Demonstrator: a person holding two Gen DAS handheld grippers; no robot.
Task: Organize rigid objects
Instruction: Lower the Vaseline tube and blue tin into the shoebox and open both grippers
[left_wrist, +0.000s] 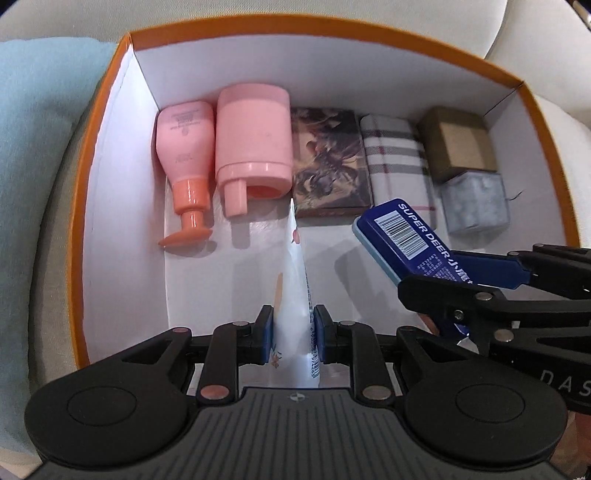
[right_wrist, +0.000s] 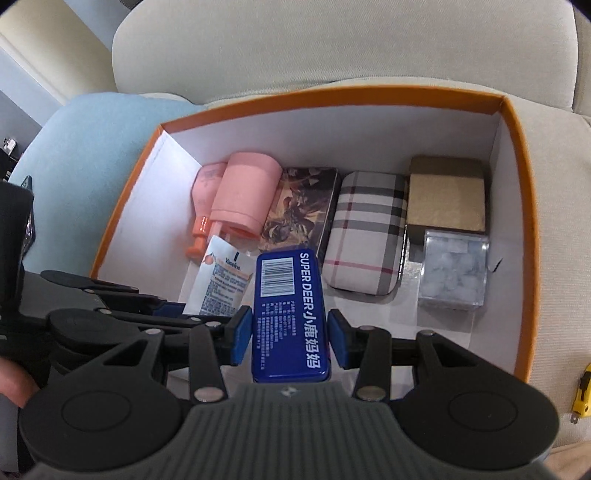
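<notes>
My left gripper (left_wrist: 293, 334) is shut on a white Vaseline tube (left_wrist: 293, 280), held edge-on over the floor of the orange box (left_wrist: 96, 122); the tube also shows in the right wrist view (right_wrist: 221, 277). My right gripper (right_wrist: 290, 334) is shut on a blue Super Deer tin (right_wrist: 290, 306), held above the box's front middle; the tin shows in the left wrist view (left_wrist: 410, 240). Along the back wall lie a pink pump bottle (left_wrist: 184, 147), a pink container (left_wrist: 253, 136), a picture tin (left_wrist: 328, 166), a plaid case (left_wrist: 397, 158), a brown box (left_wrist: 458, 144) and a clear cube (left_wrist: 476, 203).
The orange box (right_wrist: 524, 221) sits on a beige sofa seat (right_wrist: 332, 44). A light blue cushion (left_wrist: 33, 122) lies left of it. A yellow tool (right_wrist: 581, 395) lies on the seat outside the box's right wall. The left gripper's body (right_wrist: 92, 317) is close beside my right one.
</notes>
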